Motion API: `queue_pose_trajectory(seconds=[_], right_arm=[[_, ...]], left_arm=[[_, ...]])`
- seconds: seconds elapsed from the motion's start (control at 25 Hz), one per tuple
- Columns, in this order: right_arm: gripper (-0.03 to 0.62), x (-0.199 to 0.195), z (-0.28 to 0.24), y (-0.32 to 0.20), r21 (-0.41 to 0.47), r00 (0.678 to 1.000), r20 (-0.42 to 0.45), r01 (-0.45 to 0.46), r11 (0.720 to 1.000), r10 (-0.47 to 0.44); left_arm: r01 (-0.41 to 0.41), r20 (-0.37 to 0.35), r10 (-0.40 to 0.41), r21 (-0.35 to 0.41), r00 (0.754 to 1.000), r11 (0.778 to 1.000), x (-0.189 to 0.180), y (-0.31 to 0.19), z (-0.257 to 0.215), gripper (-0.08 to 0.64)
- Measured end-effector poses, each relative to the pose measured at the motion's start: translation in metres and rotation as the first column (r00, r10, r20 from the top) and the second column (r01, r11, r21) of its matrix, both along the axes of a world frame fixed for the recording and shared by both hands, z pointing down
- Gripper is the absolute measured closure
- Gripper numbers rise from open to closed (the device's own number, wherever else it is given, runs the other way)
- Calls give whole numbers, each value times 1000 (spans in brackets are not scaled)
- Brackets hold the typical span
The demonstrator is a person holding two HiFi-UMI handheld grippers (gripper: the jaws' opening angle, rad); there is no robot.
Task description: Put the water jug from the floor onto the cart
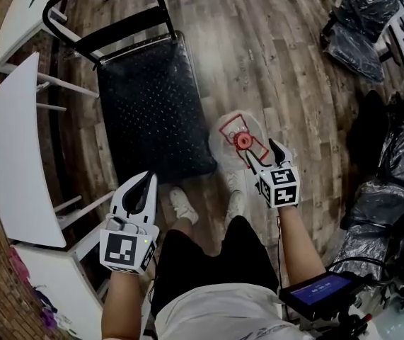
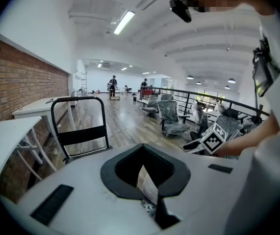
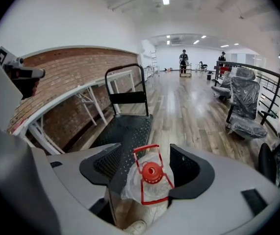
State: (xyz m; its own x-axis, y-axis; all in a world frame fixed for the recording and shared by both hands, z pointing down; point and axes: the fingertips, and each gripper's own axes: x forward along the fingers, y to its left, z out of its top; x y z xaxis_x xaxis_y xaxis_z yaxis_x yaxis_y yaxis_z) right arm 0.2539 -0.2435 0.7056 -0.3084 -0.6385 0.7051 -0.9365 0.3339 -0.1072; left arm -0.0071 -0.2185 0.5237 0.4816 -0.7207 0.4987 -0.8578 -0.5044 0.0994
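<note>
clear glossy plastic water jug (image 1: 226,146) with red plastic cap (image 1: 243,140), cart (image 1: 148,112) deck matt black and dimpled, wood-plank floor (image 1: 258,48) lightly sheened, wall (image 2: 12,87) rough brick.

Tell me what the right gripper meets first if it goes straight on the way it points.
Probably the water jug: its red cap sits between the right gripper's open jaws, depth unclear.

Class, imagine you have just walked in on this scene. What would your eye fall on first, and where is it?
The clear water jug with its red cap and handle stands out on the wooden floor, just ahead of the person's shoes. The right gripper hangs by it, jaws apart, framing it. Left of the jug lies the black cart.
</note>
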Motion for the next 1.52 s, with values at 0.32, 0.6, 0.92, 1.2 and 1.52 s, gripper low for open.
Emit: queue_pose_trajectory(seconds=[0.32, 0.6, 0.92, 1.2, 1.52], right_arm=[[275, -15, 81, -13, -85, 996, -53, 73, 994, -78], [249, -16, 132, -20, -163, 985, -111, 114, 980, -133], [249, -17, 175, -17, -234, 979, -120, 136, 963, -167], [250, -15, 190, -15, -245, 973, -158, 127, 961, -169], [279, -10, 192, -17, -213, 967, -197, 121, 969, -164]], left_arm=[[52, 22, -51, -74, 998, 996, -19, 14, 44, 560], [114, 23, -112, -122, 993, 986, -37, 30, 70, 560], [164, 35, -161, -150, 986, 975, -46, 39, 88, 560], [181, 35, -178, -149, 983, 972, -46, 46, 92, 560], [201, 39, -197, -152, 980, 968, -48, 52, 93, 560]])
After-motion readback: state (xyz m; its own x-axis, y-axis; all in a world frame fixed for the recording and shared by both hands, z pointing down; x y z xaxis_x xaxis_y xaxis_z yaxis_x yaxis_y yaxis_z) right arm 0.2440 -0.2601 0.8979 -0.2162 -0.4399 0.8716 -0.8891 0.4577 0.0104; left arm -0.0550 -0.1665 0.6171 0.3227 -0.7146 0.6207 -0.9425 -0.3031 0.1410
